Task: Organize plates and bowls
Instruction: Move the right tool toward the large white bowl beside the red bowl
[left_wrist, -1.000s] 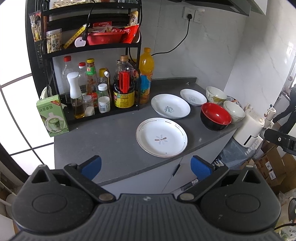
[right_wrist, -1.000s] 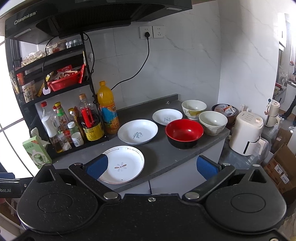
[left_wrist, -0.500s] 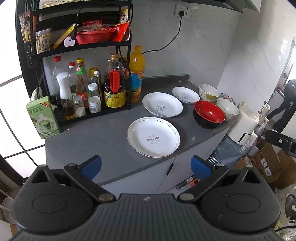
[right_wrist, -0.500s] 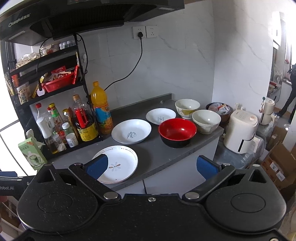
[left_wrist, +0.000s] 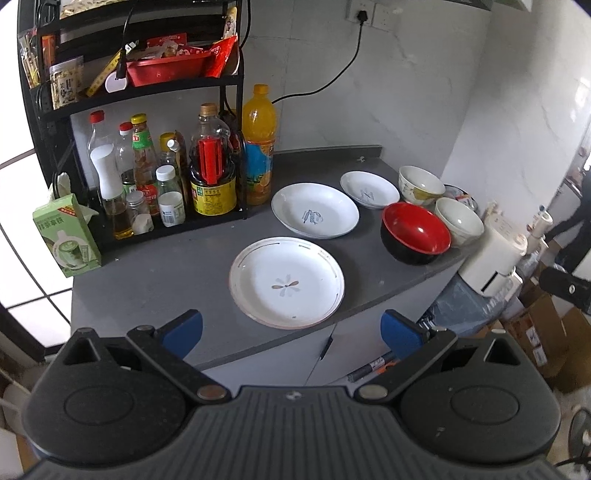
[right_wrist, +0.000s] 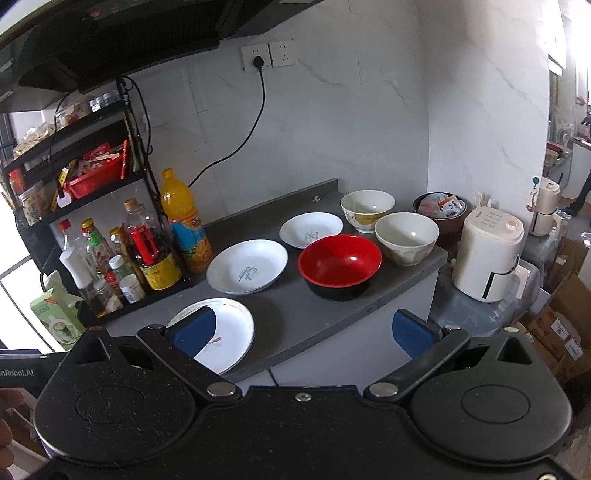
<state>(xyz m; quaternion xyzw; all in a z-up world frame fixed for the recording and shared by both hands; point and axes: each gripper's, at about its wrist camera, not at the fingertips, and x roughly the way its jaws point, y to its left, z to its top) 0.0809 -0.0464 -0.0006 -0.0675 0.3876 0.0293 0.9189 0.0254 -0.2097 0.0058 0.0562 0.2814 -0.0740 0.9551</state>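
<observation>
Both pairs of tongs hang wide and empty, short of the tabletop (left_wrist: 155, 273) edge. The flower-patterned plate (left_wrist: 287, 282) lies flat straight ahead of the left tongs (left_wrist: 291, 328), just beyond their tips and centred in the gap; I'd say that hand is the nearer one. From the right tongs (right_wrist: 303, 332) the same plate (right_wrist: 229, 332) sits ahead to their left, partly behind the left finger, while the red bowl (right_wrist: 340, 264) lies further ahead, nearly centred, well apart. The other plates and bowls lie beyond.

A home kitchen: range hood (right_wrist: 110, 40), condiment rack (left_wrist: 147, 122), grey countertop (left_wrist: 166, 269).
</observation>
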